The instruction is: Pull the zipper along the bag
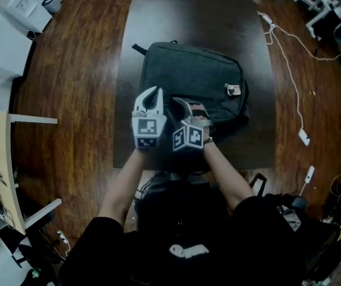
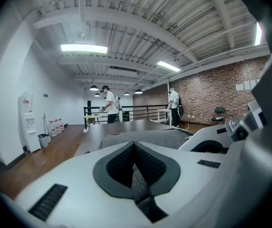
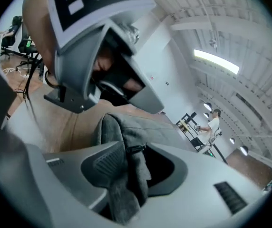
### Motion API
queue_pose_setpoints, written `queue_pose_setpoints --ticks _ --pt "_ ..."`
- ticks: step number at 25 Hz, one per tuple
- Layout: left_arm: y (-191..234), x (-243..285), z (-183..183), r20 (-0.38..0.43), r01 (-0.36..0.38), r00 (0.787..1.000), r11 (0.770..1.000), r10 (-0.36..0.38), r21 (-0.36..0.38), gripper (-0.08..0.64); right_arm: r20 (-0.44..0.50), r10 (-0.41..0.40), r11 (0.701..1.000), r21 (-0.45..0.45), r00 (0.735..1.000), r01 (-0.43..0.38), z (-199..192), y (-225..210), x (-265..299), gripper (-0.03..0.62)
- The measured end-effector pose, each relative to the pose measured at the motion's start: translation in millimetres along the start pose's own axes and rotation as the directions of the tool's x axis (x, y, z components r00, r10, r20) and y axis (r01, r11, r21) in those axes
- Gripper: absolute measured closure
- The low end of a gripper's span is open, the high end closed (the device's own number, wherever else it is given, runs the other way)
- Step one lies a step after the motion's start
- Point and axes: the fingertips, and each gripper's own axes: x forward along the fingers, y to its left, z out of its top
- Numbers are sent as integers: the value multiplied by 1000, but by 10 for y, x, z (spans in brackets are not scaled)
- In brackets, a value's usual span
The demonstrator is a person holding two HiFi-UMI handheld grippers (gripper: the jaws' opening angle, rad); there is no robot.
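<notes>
Toward the near edge of the dark wooden table, centred, lies the dark grey fabric backpack, flat, with a small pale tag near its right side. Both grippers are at the bag's near edge, just beside each other.

Left gripper, at the bag's near-left corner: jaws closed together, pointing slightly down over the bag. Thin grey strip at the pad seam; can't tell if it is pinched cloth or pad face.

Right gripper: jaws wide apart, with a raised fold of the grey fabric standing between them. The fold leans on one pad, not clamped. What looks like a small black zipper tab sits on that fold.

Handling, judged: bag looks soft, light and floppy. Cloth will bunch, and the whole bag will likely slide on smooth wood if pulled one-handed. Best hold is the tab itself, not the fold, with the other gripper pinning fabric beside the track.

Pose: both forearms reach forward from the near edge, wrists close. Right gripper is rolled, marker cube tilted, and pitched down steeper than the left.
</notes>
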Motion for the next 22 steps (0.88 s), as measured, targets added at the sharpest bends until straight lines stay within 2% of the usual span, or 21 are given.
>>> queue_pose_setpoints --ticks 4,9,12,14,18,22 --pt "75 140 -78 5 23 1000 999 -23 26 565 27 -35 999 36 999 34 38 -154 -67 424" --pt "21 233 -140 6 50 999 999 -50 -8 565 8 -49 998 -49 999 49 63 -214 -79 425" --pt "6 275 -165 8 63 998 998 -63 -6 565 -16 -57 998 8 998 57 19 -299 -82 442" --pt "-11 287 -170 10 71 997 997 -71 6 565 -22 -23 999 31 999 24 -26 -286 -70 448" --pt "-11 295 -200 -2 74 997 997 -74 20 565 -41 35 999 -35 999 -36 -69 -167 11 460" --pt "-30 311 -195 8 81 997 996 -81 24 565 -27 21 997 -75 999 -23 -35 -174 13 476"
